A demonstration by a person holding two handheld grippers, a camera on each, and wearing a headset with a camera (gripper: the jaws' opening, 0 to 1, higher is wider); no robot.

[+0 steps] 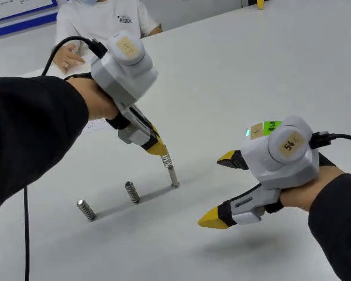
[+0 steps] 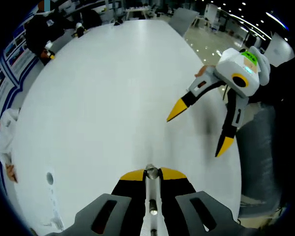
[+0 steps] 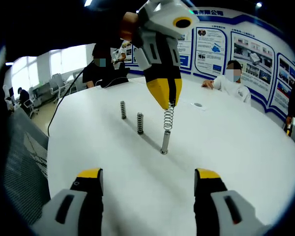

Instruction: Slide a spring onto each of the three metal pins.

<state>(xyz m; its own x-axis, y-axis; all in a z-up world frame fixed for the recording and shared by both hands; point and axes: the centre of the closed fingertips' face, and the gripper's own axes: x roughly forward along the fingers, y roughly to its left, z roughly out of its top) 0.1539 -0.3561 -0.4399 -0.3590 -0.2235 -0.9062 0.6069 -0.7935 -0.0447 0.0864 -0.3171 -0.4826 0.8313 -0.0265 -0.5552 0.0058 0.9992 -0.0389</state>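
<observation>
Two sprung pins [image 1: 132, 192] stood beside the left gripper [image 1: 157, 148]. Its jaws were pinched on the third spring [image 1: 167, 159], whose lower end met the last pin [image 1: 173, 176] just beneath. The right gripper [image 1: 218, 188] was wide open and empty.

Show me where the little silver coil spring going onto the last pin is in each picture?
Head view: small silver coil spring, centre, under the left gripper's yellow fingers.
Left gripper view: bottom centre, seen end-on between those fingers.
Right gripper view: upper centre, hanging over the bare metal pin.
Shared landmark: the yellow fingers pinching it.
</observation>
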